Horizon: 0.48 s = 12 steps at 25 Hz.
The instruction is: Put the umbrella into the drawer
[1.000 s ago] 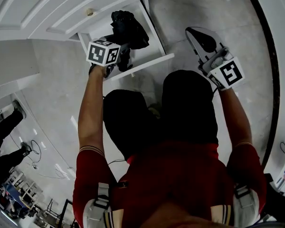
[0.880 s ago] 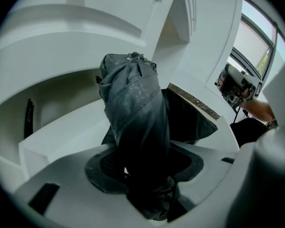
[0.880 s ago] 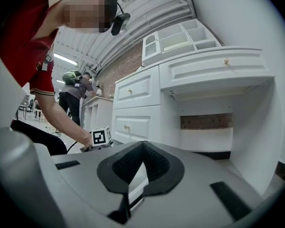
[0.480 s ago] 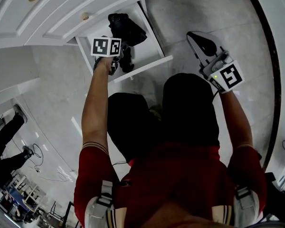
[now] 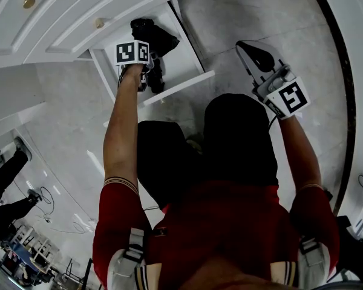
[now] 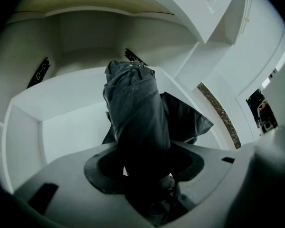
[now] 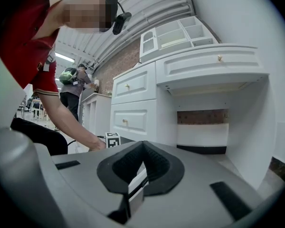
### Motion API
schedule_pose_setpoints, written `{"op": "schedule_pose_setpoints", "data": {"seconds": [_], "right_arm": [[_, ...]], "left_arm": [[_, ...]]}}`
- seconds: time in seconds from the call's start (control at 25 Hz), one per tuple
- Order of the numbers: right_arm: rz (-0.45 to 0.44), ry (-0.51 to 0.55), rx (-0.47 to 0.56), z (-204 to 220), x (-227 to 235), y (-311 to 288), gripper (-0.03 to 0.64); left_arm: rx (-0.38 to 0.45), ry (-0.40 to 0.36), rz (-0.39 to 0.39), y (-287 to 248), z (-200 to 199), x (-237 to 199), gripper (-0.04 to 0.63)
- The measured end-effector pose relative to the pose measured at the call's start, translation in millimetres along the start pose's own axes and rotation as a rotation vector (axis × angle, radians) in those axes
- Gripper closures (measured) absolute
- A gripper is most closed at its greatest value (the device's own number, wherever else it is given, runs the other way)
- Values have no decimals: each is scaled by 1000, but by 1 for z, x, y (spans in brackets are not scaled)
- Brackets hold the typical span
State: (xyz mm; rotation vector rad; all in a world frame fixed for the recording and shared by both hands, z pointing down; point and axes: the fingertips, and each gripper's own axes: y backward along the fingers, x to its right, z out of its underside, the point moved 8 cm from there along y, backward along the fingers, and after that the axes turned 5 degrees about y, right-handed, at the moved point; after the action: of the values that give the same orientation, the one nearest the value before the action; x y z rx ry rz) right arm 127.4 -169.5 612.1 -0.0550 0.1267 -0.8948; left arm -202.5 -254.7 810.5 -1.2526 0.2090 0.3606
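Note:
The black folded umbrella (image 5: 152, 34) hangs inside the open white drawer (image 5: 183, 84) in the head view. My left gripper (image 5: 150, 65) points steeply down into the drawer and is shut on the umbrella's near end. In the left gripper view the umbrella (image 6: 135, 108) stands up between the jaws of the left gripper (image 6: 142, 167), its loose cloth spreading to the right over the drawer's pale floor (image 6: 61, 122). Whether its tip touches the floor is hidden. My right gripper (image 5: 248, 46) is held level over the stone floor to the right, shut and empty (image 7: 141, 148).
Above the drawer rise white cabinet fronts with brass knobs (image 5: 99, 23). My black-clad knees (image 5: 236, 138) fill the middle. The right gripper view shows the white dresser (image 7: 137, 103), a knee-hole desk (image 7: 213, 70) and another person (image 7: 76, 84) farther back.
My left gripper has sunk toward the drawer and rolled, carrying the umbrella lower into it. The right gripper has hardly shifted.

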Motion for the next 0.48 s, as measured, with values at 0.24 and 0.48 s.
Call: {"op": "schedule_pose_setpoints", "data": {"seconds": [0.24, 0.48], "right_arm": [[-3, -5, -3, 2, 0, 0, 621], [-8, -8, -12, 5, -1, 2, 621]], "left_arm": [[5, 27, -18, -10, 1, -2, 347], [21, 27, -50, -10, 1, -1, 334]]}}
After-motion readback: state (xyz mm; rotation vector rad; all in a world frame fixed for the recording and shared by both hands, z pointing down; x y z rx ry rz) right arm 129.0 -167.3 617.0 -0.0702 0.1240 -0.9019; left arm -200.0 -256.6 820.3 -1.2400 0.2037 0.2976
